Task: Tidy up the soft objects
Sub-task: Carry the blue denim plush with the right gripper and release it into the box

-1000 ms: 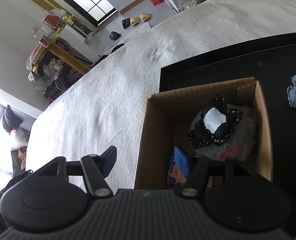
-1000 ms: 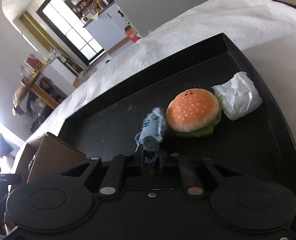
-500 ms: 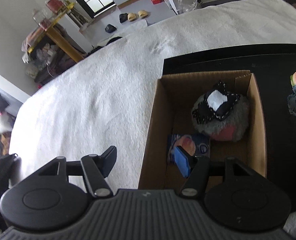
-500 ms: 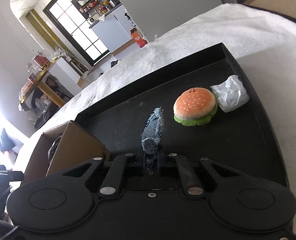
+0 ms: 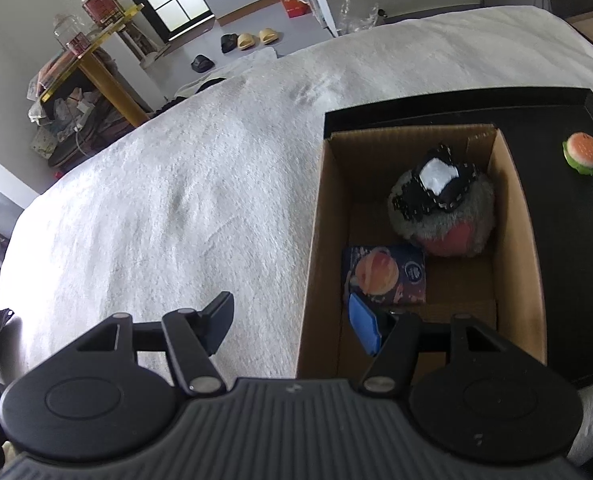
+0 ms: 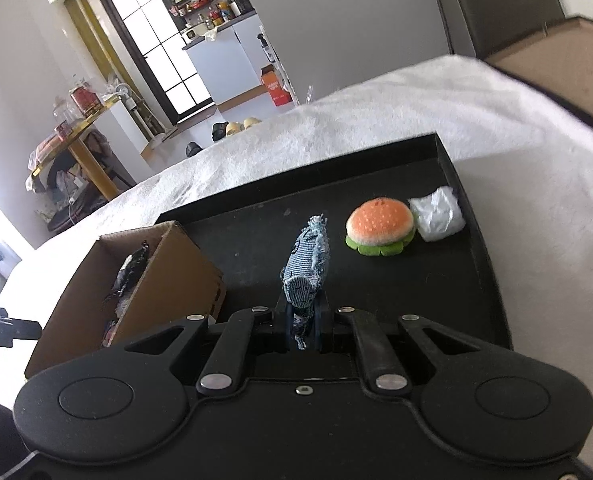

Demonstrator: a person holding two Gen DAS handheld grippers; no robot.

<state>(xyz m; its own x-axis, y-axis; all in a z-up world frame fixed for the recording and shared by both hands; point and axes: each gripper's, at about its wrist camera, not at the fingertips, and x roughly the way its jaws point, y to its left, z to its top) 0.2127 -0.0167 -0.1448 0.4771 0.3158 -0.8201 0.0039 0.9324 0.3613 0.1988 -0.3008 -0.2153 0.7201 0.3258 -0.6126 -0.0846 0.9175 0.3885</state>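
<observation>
The right gripper [image 6: 302,320] pinches the small blue denim toy [image 6: 307,258] and has lifted it off the black tray [image 6: 476,280], so the brown cardboard box [image 6: 168,276] comes next. The left gripper [image 5: 292,320] hangs spread and empty by the box.

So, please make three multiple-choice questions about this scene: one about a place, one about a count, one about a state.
1. Where does the plush burger lie?
A. In the cardboard box
B. On the black tray, beside the crumpled white wrapper
C. On the white blanket

2. How many items lie loose on the tray floor outside the box?
A. Two
B. Four
C. Five

3. What is the state of the right tool?
A. Open and empty
B. Shut on the burger
C. Shut on the denim toy

Answers:
1 B: it rests on the black tray against the white wrapper, away from the cardboard box.
2 A: only burger and wrapper.
3 C: the denim toy is pinched between its jaws, raised off the tray.
</observation>
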